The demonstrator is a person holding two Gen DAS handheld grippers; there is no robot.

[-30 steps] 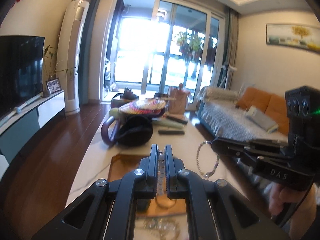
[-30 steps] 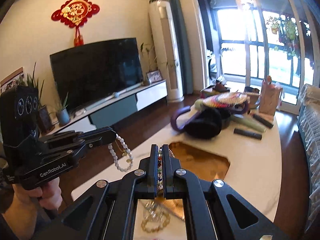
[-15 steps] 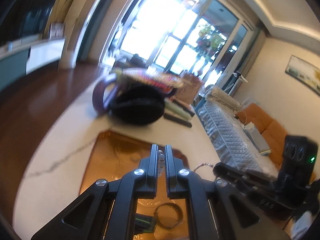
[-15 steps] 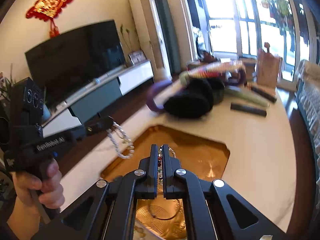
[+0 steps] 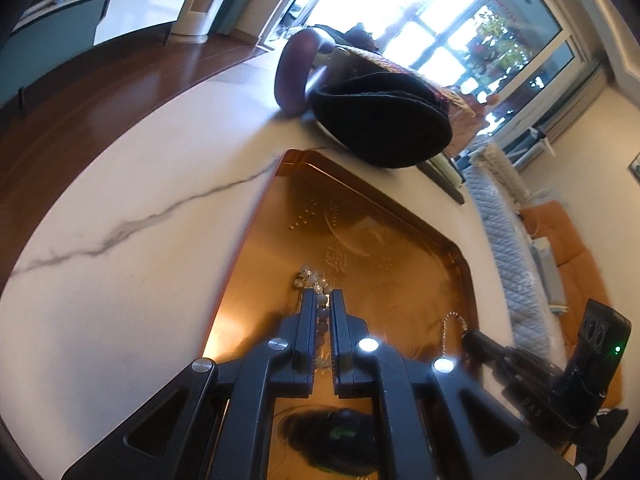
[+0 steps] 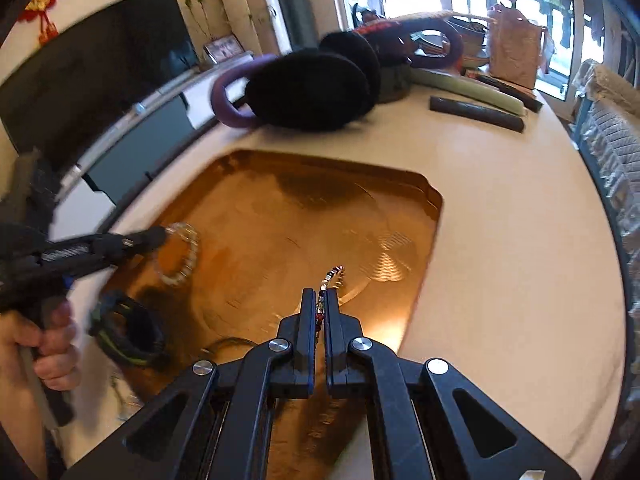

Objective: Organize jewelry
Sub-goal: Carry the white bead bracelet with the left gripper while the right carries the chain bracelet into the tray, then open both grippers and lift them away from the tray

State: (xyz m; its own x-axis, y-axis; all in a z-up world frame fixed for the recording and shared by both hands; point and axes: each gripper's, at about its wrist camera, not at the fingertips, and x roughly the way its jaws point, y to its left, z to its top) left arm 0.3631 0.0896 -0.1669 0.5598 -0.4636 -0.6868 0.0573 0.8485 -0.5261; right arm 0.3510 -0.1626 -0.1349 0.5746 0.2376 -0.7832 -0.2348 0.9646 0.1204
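Black hat (image 5: 384, 120), television (image 6: 92, 76), remote control (image 6: 476, 114)

tray (image 6: 424, 216) on table (image 6: 500, 280), hat (image 6: 308, 88) behind

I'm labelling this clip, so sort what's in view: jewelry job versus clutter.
Job: left gripper shut on pale bead bracelet; right gripper shut on multicolored bead strand; gold tray.
Clutter: black earmuffs, remote, paper bag.

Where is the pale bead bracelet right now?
The pale bead bracelet is pinched in the left hand-held gripper, hanging over the left part of the gold tray, just above the dark wristband in the right wrist view.
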